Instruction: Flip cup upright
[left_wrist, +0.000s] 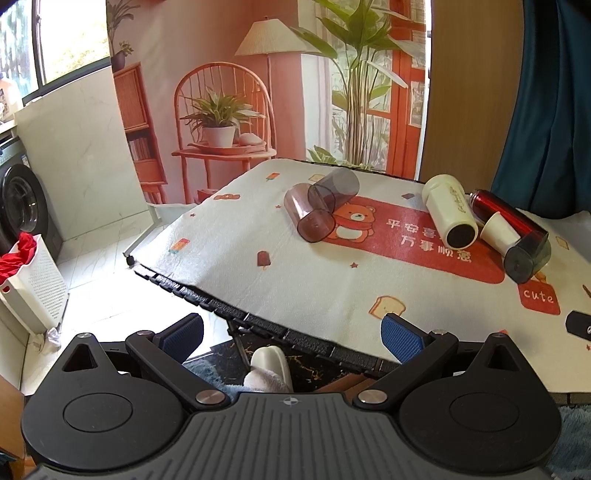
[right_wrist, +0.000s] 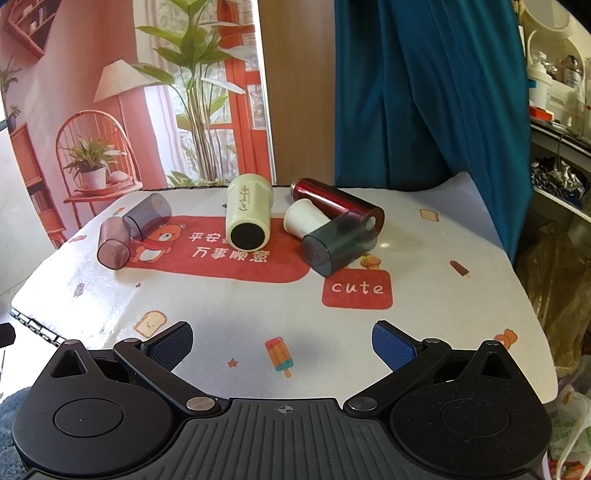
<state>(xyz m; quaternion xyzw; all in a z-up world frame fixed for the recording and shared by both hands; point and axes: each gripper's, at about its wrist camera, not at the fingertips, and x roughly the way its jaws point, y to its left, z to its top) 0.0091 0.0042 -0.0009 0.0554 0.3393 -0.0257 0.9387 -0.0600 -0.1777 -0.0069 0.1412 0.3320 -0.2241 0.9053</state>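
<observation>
The printed white cloth (right_wrist: 424, 295) over the surface carries a large red rounded panel (right_wrist: 221, 258) with white Chinese characters in two rows; the lower row reads 万事顺意, while the upper row begins 平安 and is then cut off by the cream cylindrical cup (right_wrist: 248, 216) lying on it. A smaller red square (right_wrist: 357, 288) toward the cloth's right side says "cute" in white. The cream cup bears dark cursive lettering along its side, too small to read surely.
</observation>
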